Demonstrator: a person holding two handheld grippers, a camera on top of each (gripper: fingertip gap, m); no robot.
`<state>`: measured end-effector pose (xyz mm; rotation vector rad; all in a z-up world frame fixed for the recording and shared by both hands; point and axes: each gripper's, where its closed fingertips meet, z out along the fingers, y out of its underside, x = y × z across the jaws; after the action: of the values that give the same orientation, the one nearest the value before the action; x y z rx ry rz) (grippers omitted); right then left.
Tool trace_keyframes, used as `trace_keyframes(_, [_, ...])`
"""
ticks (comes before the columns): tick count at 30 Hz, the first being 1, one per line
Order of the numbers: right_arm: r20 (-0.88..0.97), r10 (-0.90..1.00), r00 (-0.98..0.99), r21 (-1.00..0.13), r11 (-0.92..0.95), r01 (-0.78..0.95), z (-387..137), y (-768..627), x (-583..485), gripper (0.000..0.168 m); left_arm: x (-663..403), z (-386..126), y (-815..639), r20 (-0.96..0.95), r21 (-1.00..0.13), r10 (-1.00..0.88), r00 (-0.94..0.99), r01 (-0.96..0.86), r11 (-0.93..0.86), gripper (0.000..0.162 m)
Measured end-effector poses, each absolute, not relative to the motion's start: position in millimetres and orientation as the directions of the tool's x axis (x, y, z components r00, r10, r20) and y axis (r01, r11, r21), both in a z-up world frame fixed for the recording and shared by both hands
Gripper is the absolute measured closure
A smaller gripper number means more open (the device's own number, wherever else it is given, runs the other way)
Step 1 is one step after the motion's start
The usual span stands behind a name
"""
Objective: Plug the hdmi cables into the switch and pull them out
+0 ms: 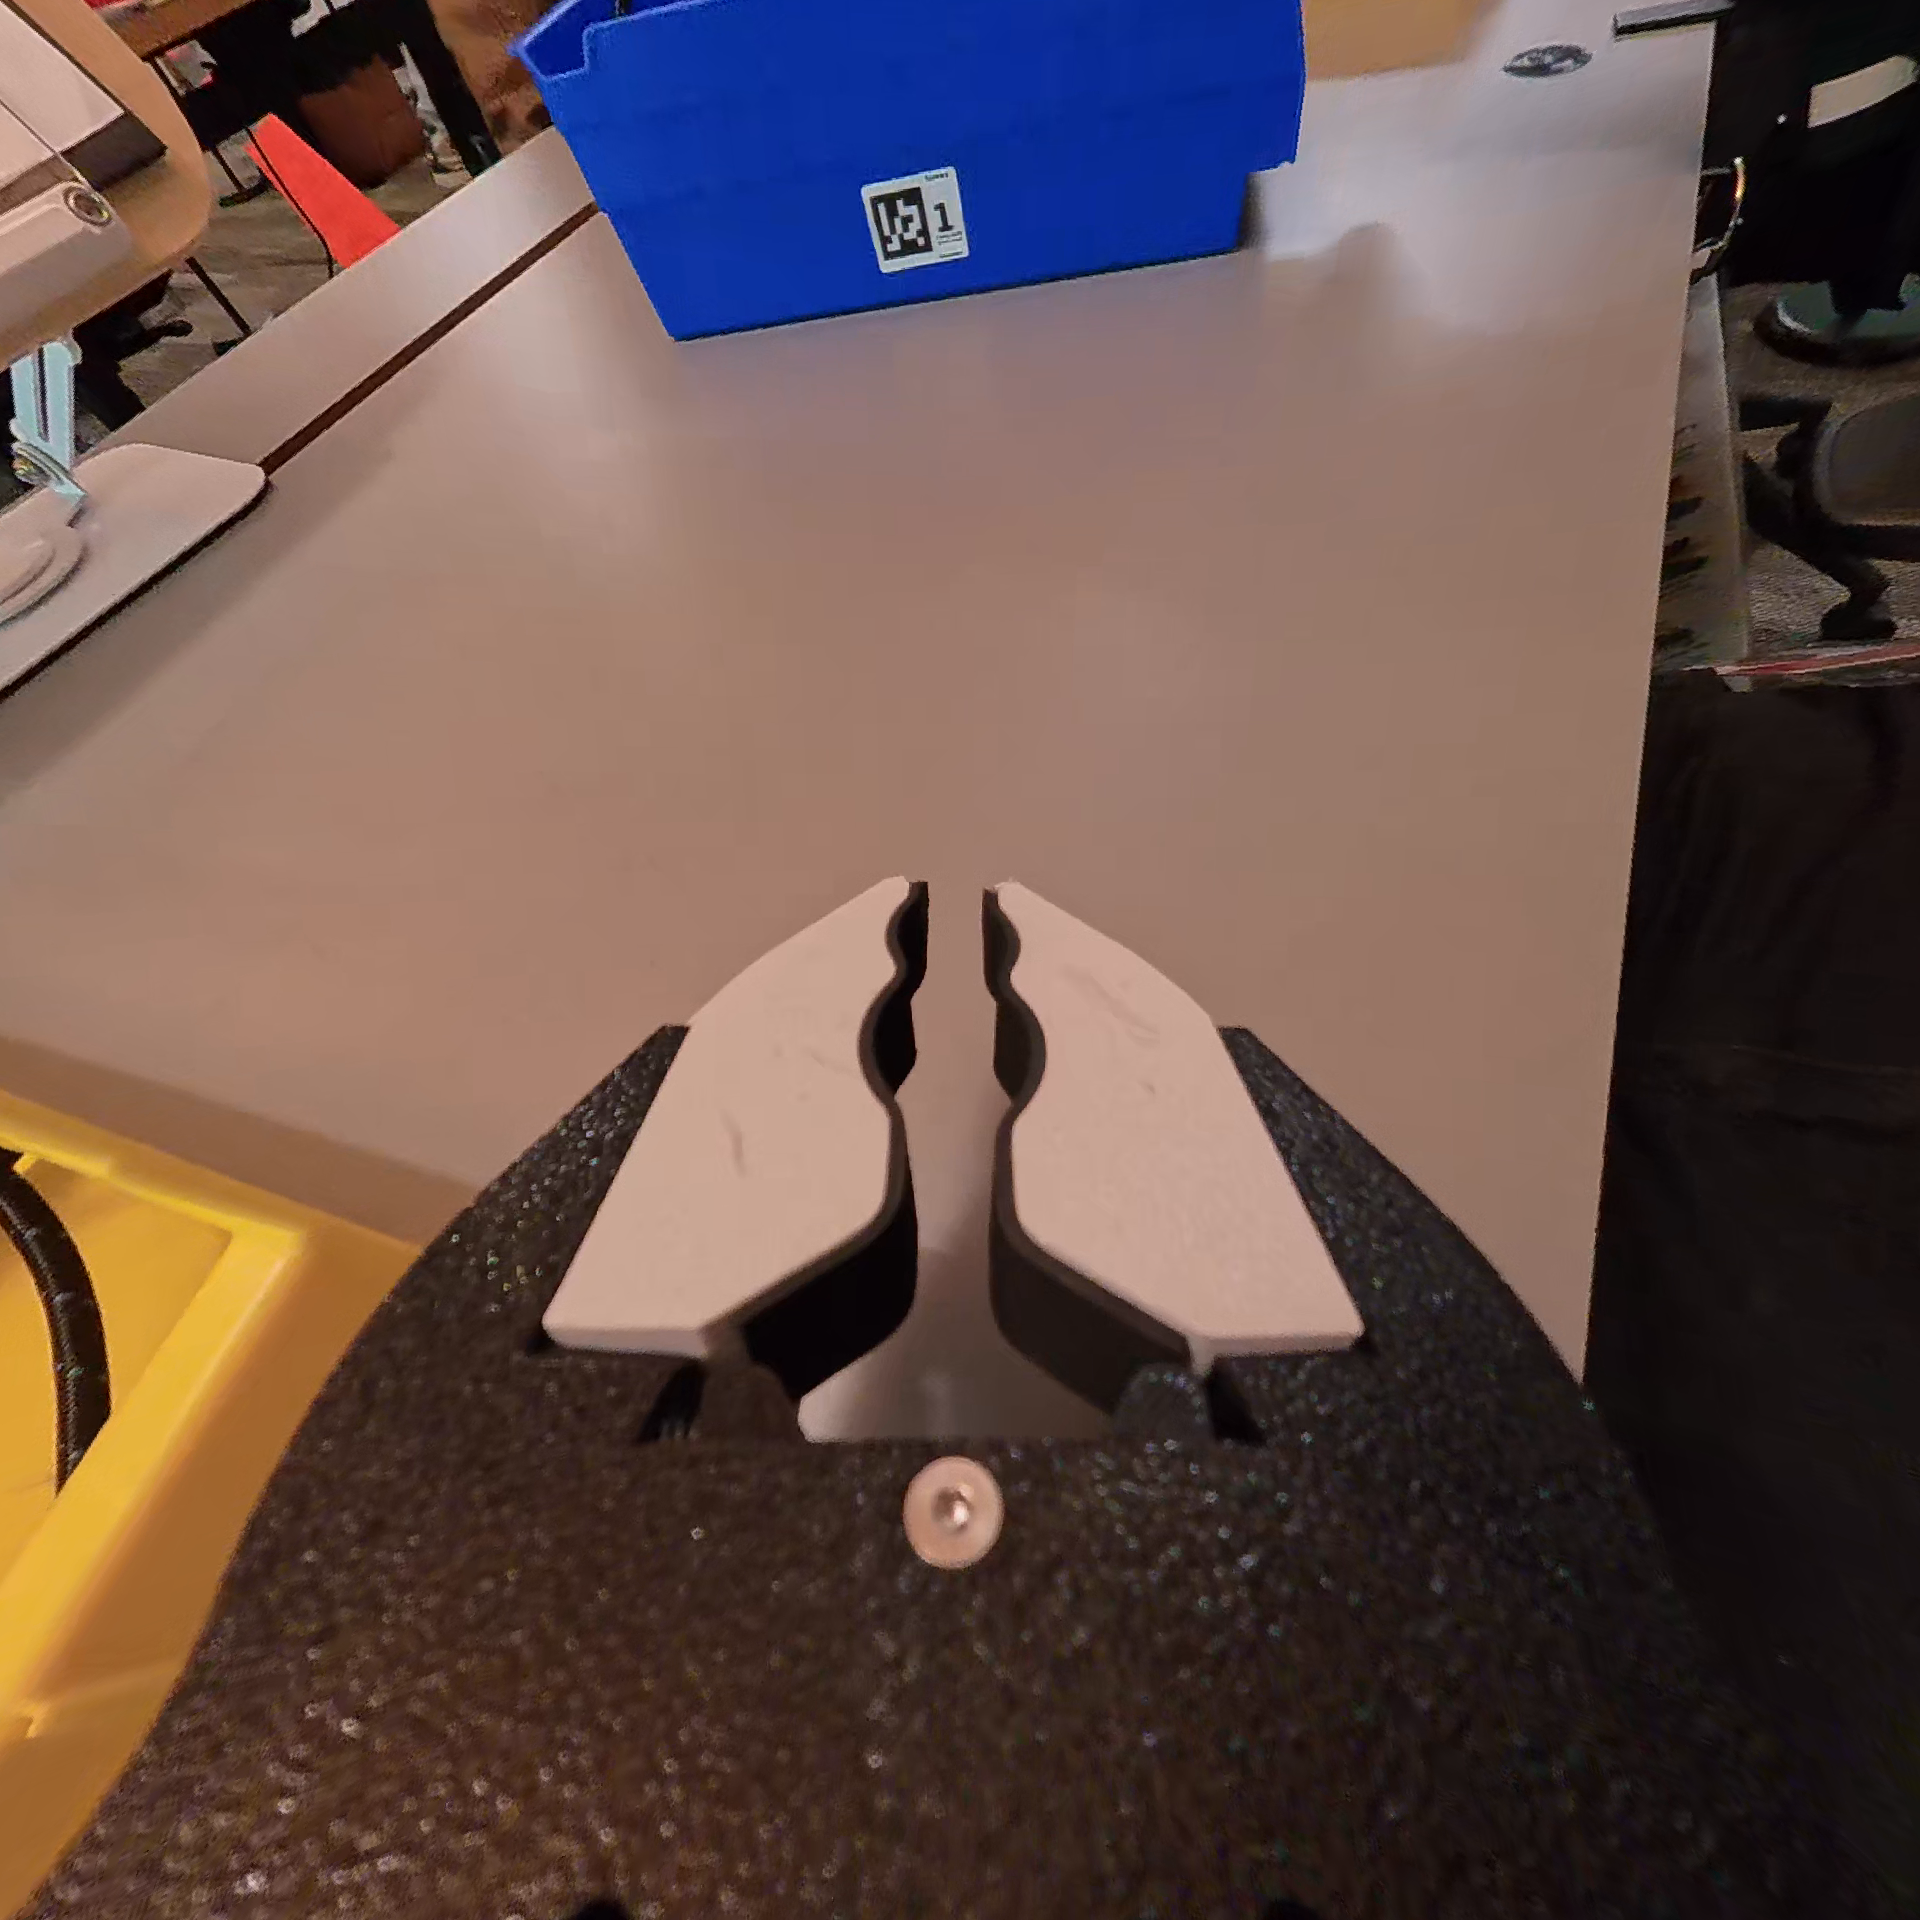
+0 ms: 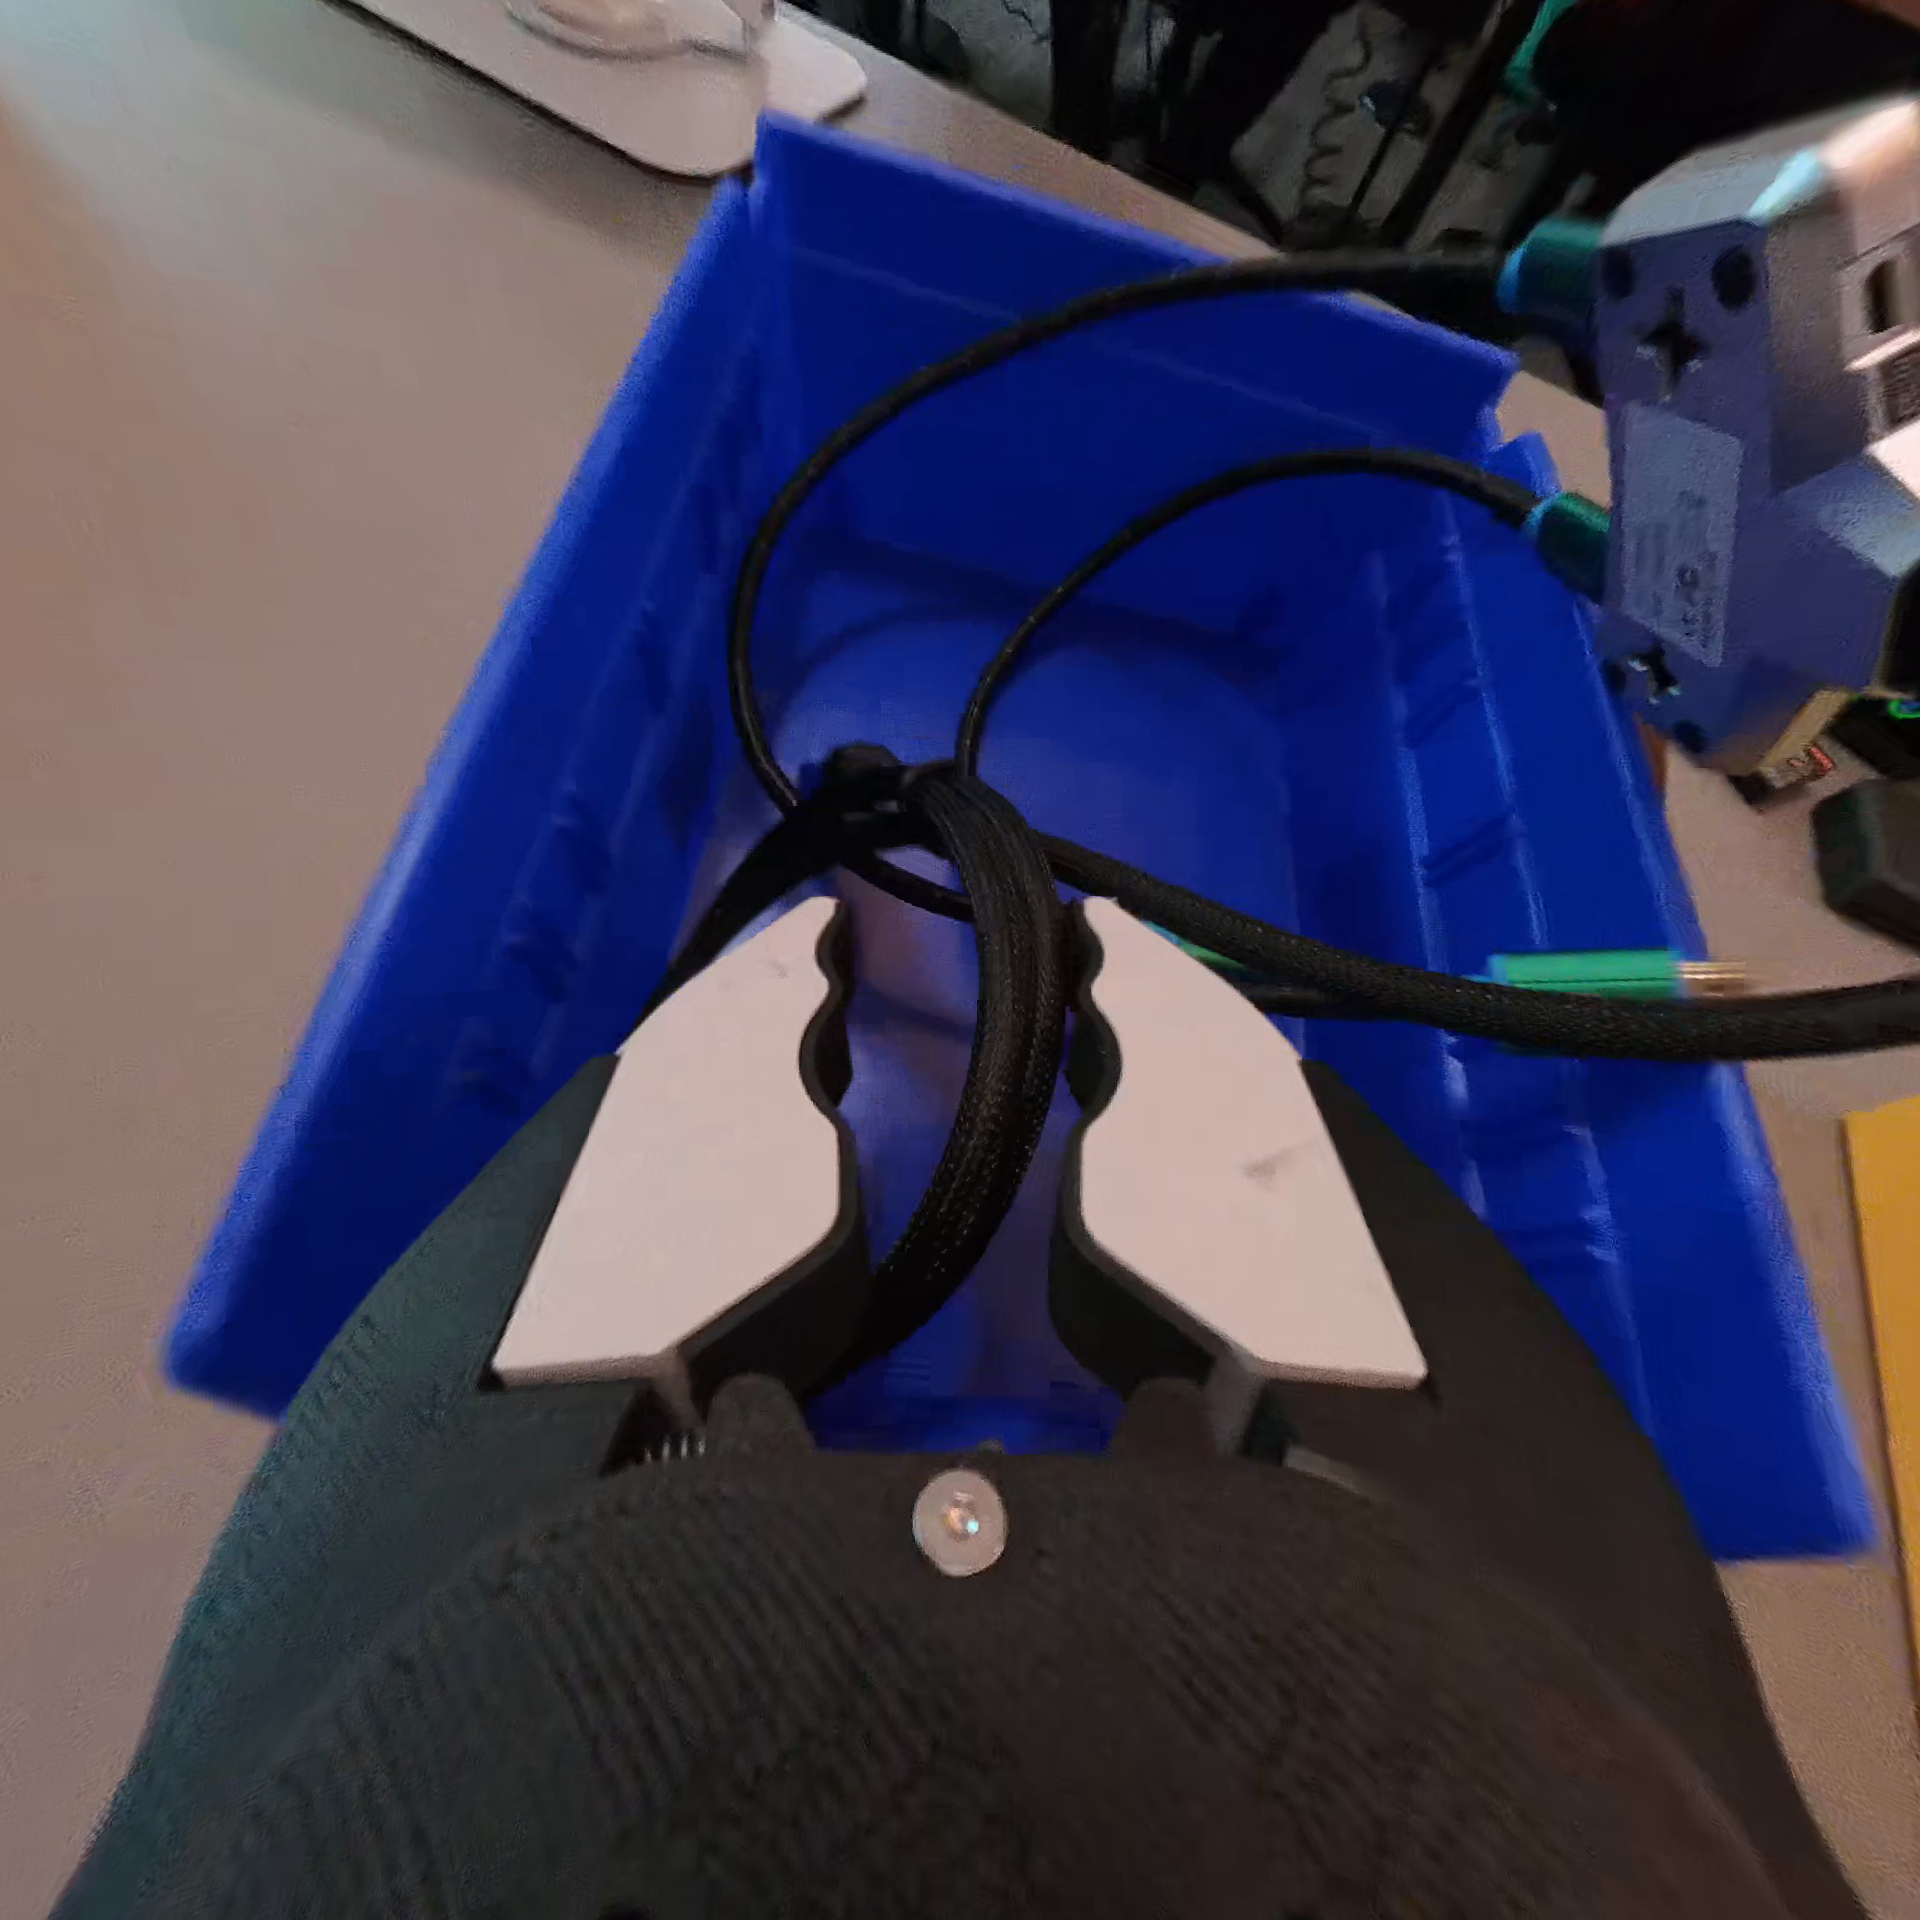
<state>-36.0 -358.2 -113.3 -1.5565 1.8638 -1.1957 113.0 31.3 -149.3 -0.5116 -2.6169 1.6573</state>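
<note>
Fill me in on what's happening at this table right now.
A person works two handheld grippers. The right gripper hangs over an open blue plastic bin with a bundle of black braided cables between its parted fingers, lying against one of them. Two green-ended plugs sit in a grey-blue switch box at upper right; another green plug hangs free. The left gripper is nearly closed and empty above the bare grey tabletop.
</note>
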Motion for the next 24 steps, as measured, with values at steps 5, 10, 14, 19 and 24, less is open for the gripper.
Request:
trace_keyframes(5, [0.136, -0.916, -0.376, -0.883, 0.06, -0.465, -62, -349, -69, 0.103, 114, -147, 32, -0.158, -0.89, 0.271, -0.95, 0.256, 0.377, 0.153])
trace_keyframes(10, [0.033, -0.981, -0.19, -0.834, 0.078, -0.547, -94, -281, -67, 0.119, 114, -148, 31, -0.144, -0.888, 0.272, -0.951, 0.246, 0.388, 0.152])
trace_keyframes(14, [0.22, -0.962, -0.162, -0.809, -0.087, -0.581, -113, -263, -48, 0.162, 114, -148, 31, -0.164, -0.885, 0.269, -0.949, 0.262, 0.384, 0.152])
trace_keyframes(19, [0.245, -0.916, -0.319, -0.88, -0.072, -0.469, -111, -281, -4, 0.164, 114, -150, 31, -0.165, -0.878, 0.271, -0.948, 0.266, 0.397, 0.153])
trace_keyframes(24, [0.166, -0.903, -0.396, -0.914, 0.009, -0.406, -111, -292, 34, 0.163, 115, -148, 31, -0.164, -0.885, 0.259, -0.952, 0.257, 0.387, 0.153])
